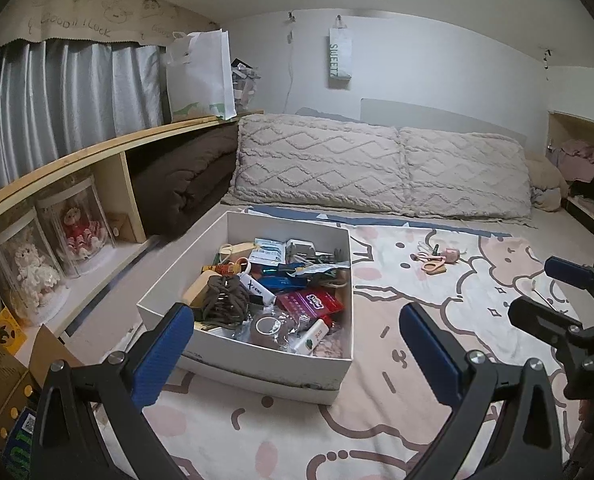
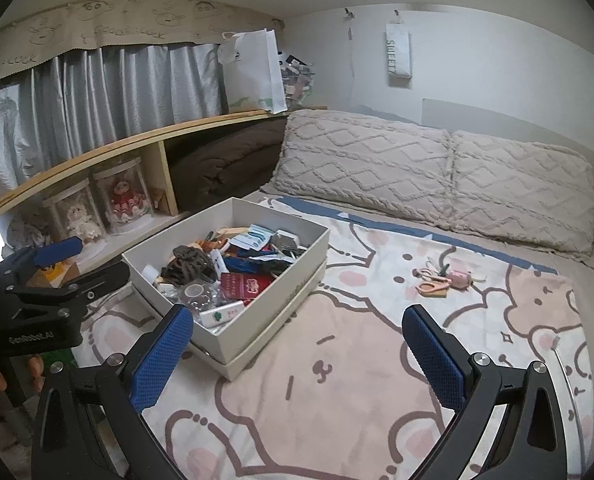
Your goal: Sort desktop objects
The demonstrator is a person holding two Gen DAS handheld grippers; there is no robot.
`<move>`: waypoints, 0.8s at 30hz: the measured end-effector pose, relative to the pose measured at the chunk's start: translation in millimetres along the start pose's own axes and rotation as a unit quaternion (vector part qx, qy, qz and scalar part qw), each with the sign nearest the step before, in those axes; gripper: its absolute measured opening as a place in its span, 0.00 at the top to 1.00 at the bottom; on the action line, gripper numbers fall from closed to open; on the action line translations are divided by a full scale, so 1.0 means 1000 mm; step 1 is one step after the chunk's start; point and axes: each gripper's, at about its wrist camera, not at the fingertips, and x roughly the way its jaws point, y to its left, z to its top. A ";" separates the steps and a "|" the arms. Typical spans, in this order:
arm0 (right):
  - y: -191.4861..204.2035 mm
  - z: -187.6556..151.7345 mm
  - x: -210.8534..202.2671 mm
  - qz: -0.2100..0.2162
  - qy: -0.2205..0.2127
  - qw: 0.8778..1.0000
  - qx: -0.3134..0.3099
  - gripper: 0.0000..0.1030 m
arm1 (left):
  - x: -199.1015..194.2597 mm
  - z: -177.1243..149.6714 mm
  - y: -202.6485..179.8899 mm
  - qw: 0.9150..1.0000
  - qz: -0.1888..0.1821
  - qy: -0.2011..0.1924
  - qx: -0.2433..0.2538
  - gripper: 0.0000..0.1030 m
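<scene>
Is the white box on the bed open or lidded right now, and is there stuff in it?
Open and nearly full: the white box has no lid on top, and mixed small items fill it.

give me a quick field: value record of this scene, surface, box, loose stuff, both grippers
surface: bed with cartoon-print blanket
box: white box, open top, full of mixed small items
in box: dark cord bundle, red packet, tape roll
loose items: pink scissors and pink tape dispenser, on the blanket right of the box
left gripper: open, empty, facing the box
right gripper: open, empty, over the blanket
</scene>
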 end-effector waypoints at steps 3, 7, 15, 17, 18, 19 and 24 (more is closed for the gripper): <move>-0.004 -0.004 -0.003 -0.012 0.000 1.000 0.002 0.00 | -0.002 -0.001 -0.003 1.000 -0.006 0.000 0.000 0.00; -0.010 -0.008 -0.009 -0.016 -0.002 1.000 0.012 0.00 | -0.004 -0.002 -0.008 1.000 -0.007 0.000 0.004 0.00; -0.016 -0.012 -0.019 -0.025 -0.008 1.000 0.016 0.00 | -0.006 -0.004 -0.019 1.000 -0.016 0.003 0.007 0.00; -0.017 -0.012 -0.022 -0.026 -0.009 0.999 0.016 0.00 | -0.007 -0.003 -0.021 1.000 -0.017 0.003 0.008 0.00; -0.018 -0.013 -0.023 -0.027 -0.010 0.999 0.015 0.00 | -0.007 -0.003 -0.022 1.000 -0.019 0.003 0.008 0.00; -0.018 -0.013 -0.024 -0.029 -0.010 0.999 0.015 0.00 | -0.007 -0.003 -0.023 1.000 -0.019 0.003 0.008 0.00; -0.021 -0.015 -0.028 -0.030 -0.012 0.999 0.018 0.00 | -0.009 -0.002 -0.028 1.000 -0.023 0.003 0.011 0.00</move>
